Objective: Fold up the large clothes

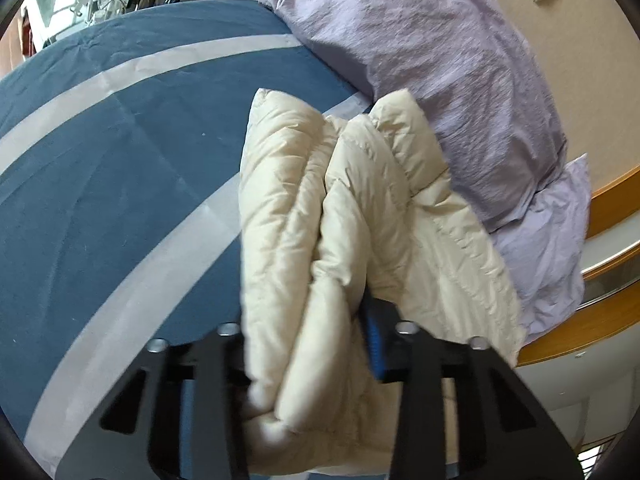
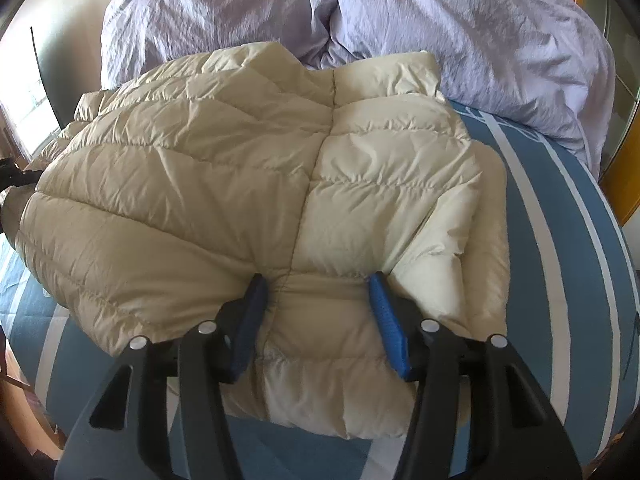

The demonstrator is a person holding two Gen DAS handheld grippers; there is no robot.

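Observation:
A cream quilted puffer jacket [image 2: 248, 184] lies folded on the blue bed sheet [image 2: 568, 240]. My right gripper [image 2: 318, 284] has its blue-padded fingers [image 2: 386, 320] pressed into the jacket's near edge, a thick fold bulging between them. In the left wrist view the jacket [image 1: 320, 208] hangs in bunched folds, and my left gripper [image 1: 308, 344] is shut on a thick bundle of it. Only one blue pad [image 1: 374, 344] shows there; the other finger is hidden by fabric.
A lilac duvet [image 2: 440, 20] is heaped at the head of the bed behind the jacket, also in the left wrist view [image 1: 440, 60]. The blue sheet with pale stripes [image 1: 100, 152] spreads to the left. A wooden bed frame [image 1: 600, 320] runs along the right.

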